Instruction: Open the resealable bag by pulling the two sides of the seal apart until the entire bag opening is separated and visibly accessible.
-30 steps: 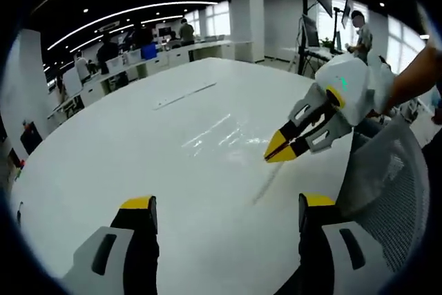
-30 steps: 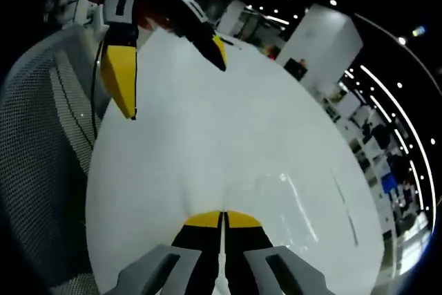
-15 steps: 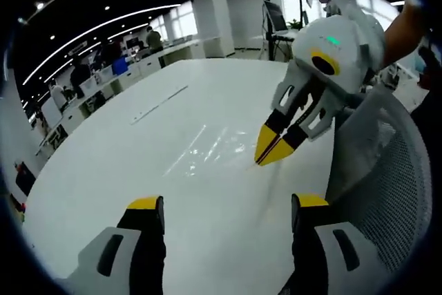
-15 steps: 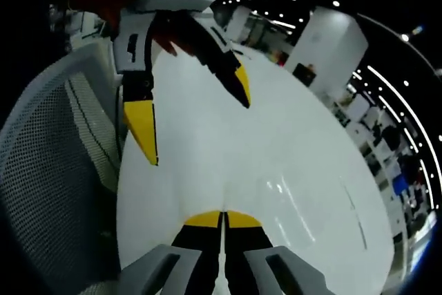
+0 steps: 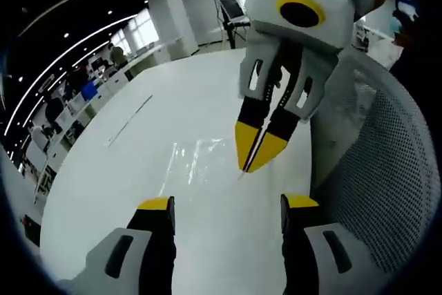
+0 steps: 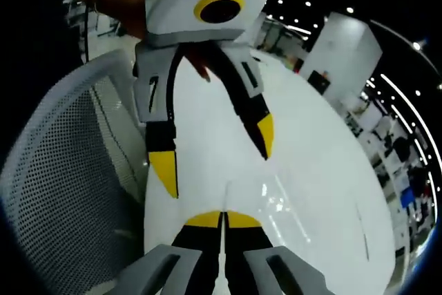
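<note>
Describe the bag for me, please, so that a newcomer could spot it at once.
Start from the big white table. The bag lies flat on it, by the tips of the shut right gripper. It is clear, so it reads as a patch of glossy, wrinkled reflections on the plain top, unlike the thin straight strip farther off.

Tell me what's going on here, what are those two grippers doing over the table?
A person holds a gripper in each hand over a white table. A clear resealable bag lies flat on it. The right gripper is shut, its tips pinched together at the bag's near edge, though whether they grip the bag is unclear. The left gripper hangs open facing it. The bag does not look opened yet.
</note>
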Available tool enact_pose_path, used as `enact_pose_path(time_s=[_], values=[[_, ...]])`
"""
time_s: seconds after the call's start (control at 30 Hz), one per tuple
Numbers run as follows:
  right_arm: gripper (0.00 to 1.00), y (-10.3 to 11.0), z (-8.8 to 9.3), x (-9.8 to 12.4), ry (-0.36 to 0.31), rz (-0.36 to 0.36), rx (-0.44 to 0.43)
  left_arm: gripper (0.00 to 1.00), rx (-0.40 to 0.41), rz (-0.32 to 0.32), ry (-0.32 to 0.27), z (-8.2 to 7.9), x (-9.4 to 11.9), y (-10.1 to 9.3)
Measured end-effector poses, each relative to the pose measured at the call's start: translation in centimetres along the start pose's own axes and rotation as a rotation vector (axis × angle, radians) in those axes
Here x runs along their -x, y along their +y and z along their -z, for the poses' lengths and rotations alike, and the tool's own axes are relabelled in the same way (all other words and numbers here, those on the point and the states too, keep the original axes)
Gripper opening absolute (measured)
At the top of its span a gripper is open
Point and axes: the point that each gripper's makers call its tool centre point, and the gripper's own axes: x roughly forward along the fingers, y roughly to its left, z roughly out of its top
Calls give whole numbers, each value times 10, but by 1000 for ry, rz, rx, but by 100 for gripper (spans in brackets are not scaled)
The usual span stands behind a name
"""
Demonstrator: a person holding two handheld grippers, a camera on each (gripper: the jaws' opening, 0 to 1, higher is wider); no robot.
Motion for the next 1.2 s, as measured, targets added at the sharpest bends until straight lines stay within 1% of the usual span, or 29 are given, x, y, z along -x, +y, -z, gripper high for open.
enact_pose_path(time_s=[0.1, 0.13, 0.2, 0.3, 0.4, 0.43, 0.47, 0.5, 0.53, 0.57, 0.6, 0.63, 0.67, 0.77, 0.87, 0.93, 1.03, 1.07, 1.1, 1.13, 1.2], values=[[0, 4, -1, 2, 0, -12, 8, 56, -18, 11, 6, 0, -3, -4], [0, 6, -3, 3, -1, -17, 10, 53, -48, 17, 19, 1, -4, -6], [0, 8, -4, 3, -3, -23, 14, 48, -78, 20, 22, 0, -5, -8], [0, 11, -4, 4, -3, -33, 24, 41, -43, 48, -10, -5, -6, -12], [0, 15, -5, 4, -3, -42, 28, 35, -64, 51, -23, -8, -5, -13], [0, 16, -6, 4, -4, -42, 28, 32, -57, 65, -36, -10, -6, -16], [0, 18, -6, 4, -5, -43, 29, 28, -50, 93, -53, -13, -6, -21], [0, 20, -6, 4, -4, -47, 34, 24, -44, 103, -63, -15, -5, -23], [0, 22, -6, 3, -2, -50, 36, 20, -50, 94, -60, -14, -6, -23], [0, 23, -6, 3, -1, -52, 40, 18, -85, 109, -41, -11, -6, -27], [0, 25, -6, 4, -1, -56, 42, 17, -96, 106, -32, -10, -6, -27], [0, 27, -6, 4, 1, -62, 43, 16, -147, 108, -8, -6, -8, -30], [0, 28, -6, 4, 2, -64, 46, 16, -156, 112, -2, -5, -8, -31], [0, 31, -5, 4, 7, -71, 54, 13, -188, 117, 0, -4, -9, -36], [0, 34, -5, 5, 7, -78, 60, 4, -220, 124, 9, -3, -10, -40], [0, 34, -4, 5, 10, -77, 64, 1, -254, 136, 16, -2, -11, -43], [0, 34, -4, 5, 12, -77, 62, 0, -300, 141, 21, -1, -11, -46], [0, 35, -3, 6, 13, -77, 61, 0, -361, 147, 15, -2, -11, -46], [0, 35, -3, 6, 14, -76, 62, 0, -388, 149, 13, -2, -11, -47], [0, 35, -2, 6, 14, -72, 63, 0, -402, 153, 12, -2, -11, -48], [0, 37, -1, 6, 16, -68, 50, 0, -391, 162, 9, -1, -12, -50]])
